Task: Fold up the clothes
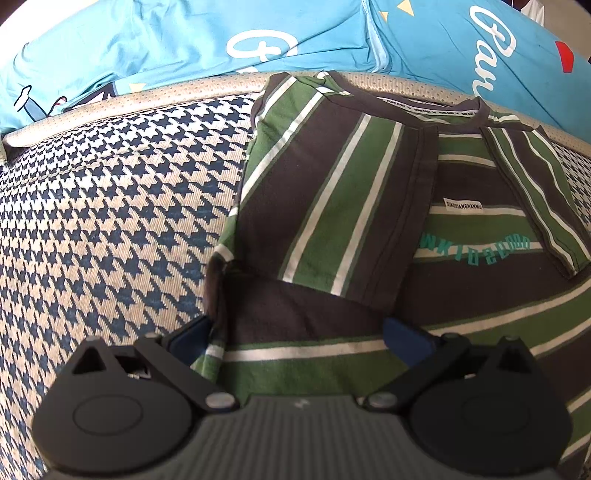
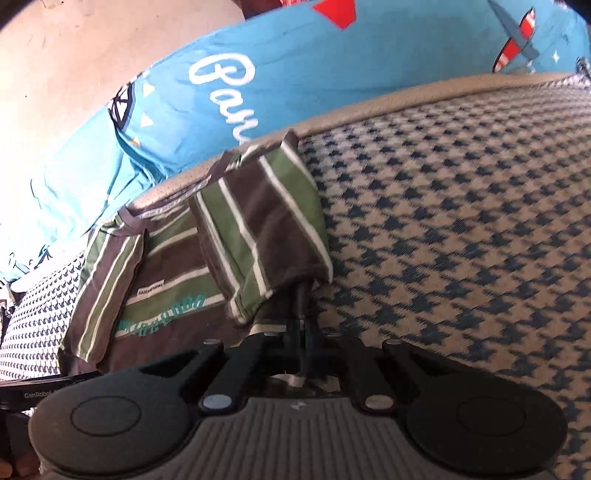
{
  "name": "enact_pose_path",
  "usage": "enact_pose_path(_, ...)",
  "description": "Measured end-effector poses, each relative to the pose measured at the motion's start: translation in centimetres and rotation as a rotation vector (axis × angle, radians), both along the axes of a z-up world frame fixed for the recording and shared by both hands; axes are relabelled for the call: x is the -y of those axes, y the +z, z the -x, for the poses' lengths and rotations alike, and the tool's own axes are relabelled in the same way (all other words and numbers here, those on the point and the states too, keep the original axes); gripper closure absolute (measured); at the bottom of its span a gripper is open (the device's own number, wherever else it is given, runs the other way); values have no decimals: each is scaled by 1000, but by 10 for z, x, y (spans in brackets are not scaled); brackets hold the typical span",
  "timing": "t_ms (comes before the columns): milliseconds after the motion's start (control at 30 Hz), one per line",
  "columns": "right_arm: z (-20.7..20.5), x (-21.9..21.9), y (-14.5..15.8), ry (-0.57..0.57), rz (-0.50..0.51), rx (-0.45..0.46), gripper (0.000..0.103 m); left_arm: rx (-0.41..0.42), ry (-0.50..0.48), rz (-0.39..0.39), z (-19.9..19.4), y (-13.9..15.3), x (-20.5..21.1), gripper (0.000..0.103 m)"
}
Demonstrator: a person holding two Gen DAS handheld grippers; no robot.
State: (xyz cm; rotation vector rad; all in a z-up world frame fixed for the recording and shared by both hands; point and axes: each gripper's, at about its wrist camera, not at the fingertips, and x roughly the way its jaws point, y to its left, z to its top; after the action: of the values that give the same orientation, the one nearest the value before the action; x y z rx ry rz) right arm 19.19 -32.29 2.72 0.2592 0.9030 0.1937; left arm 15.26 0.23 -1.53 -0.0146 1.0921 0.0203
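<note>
While spread above the striped shirt point(image 1: 332, 206), left tool point(image 1: 299, 336); right tool point(image 2: 301, 295) clamped on sleeve.

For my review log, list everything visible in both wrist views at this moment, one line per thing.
striped shirt: one, green, dark brown and white stripes with teal lettering, lying on the houndstooth surface, both sleeves folded inward over the body.
houndstooth surface: one, navy and beige, under the shirt, with a beige dotted edge at the far side.
blue bedding: at least two pieces, bright blue with white script and cartoon prints, beyond the far edge.
wall: beige, far left in the right wrist view.
left gripper: one, black with blue fingers, open, straddling the shirt's near left edge.
right gripper: one, black, fingers shut on the shirt's side edge.
</note>
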Motion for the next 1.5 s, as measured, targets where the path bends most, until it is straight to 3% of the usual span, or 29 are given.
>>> enact_pose_path(100,4,7,8,-19,18,12,98,-1,1,-2,1,0,1,0)
enact_pose_path(233,3,3,0,-2,111,-44,98,-1,-1,-8,2,0,2,0)
enact_pose_path(300,2,4,-2,-7,97,-54,97,-2,-2,-7,2,0,2,0)
enact_pose_path(367,1,12,5,-37,57,-31,96,-1,-2,-6,3,0,2,0)
enact_pose_path(500,-3,31,12,-100,-40,30,82,-2,-1,-9,2,0,2,0)
enact_pose_path(800,-31,52,-17,-198,-298,-59,73,-4,-5,-5,1,0,0,0)
enact_pose_path(1267,-46,33,-28,-188,-319,10,70,-7,15,-4,-1,0,2,0)
enact_pose_path(1367,-49,30,-29,-179,-328,21,77,-7,19,-4,-1,0,2,0)
enact_pose_path(1500,-52,27,-33,-187,-355,31,77,-8,25,-3,-2,-1,4,0)
